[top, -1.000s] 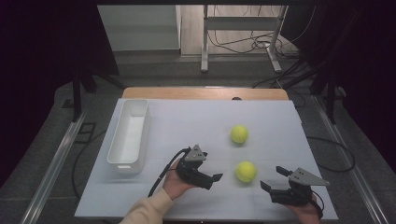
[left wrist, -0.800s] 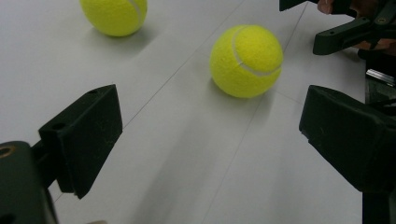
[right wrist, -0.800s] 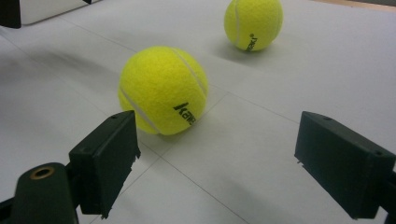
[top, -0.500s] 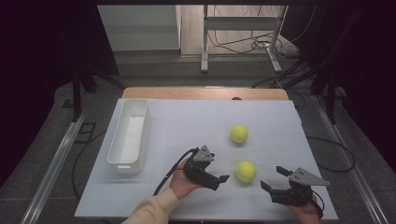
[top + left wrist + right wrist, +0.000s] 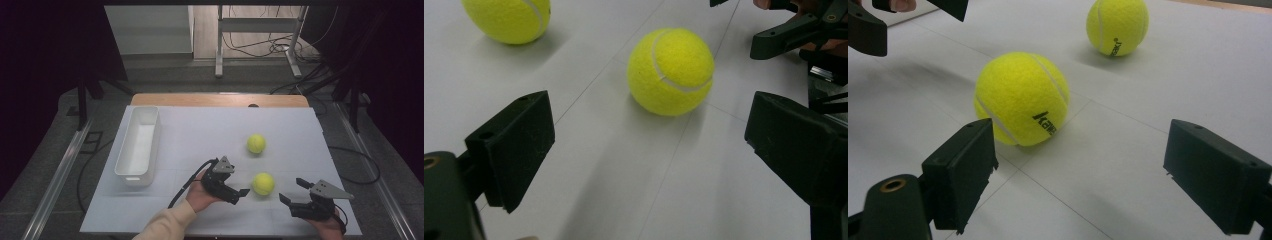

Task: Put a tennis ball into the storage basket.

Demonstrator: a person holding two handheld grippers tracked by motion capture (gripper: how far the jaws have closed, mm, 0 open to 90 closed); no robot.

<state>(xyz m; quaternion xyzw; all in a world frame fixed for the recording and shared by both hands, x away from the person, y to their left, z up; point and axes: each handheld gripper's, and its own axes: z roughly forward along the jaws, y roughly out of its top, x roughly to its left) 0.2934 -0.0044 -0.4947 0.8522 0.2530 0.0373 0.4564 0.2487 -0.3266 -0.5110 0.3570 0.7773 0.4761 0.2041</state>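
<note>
Bin off to the left looks empty, though its near wall hides some floor. Left gripper jaws wide, near ball just ahead of them. Right gripper also wide, same ball ahead-left; far ball beyond.

We see lab test bay: white table ringed by dark curtains, loose cables on floor, metal stand legs behind.

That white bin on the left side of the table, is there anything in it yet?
Empty. In the high view the white bin shows only its bare white floor, and both tennis balls lie out on the table.
</note>
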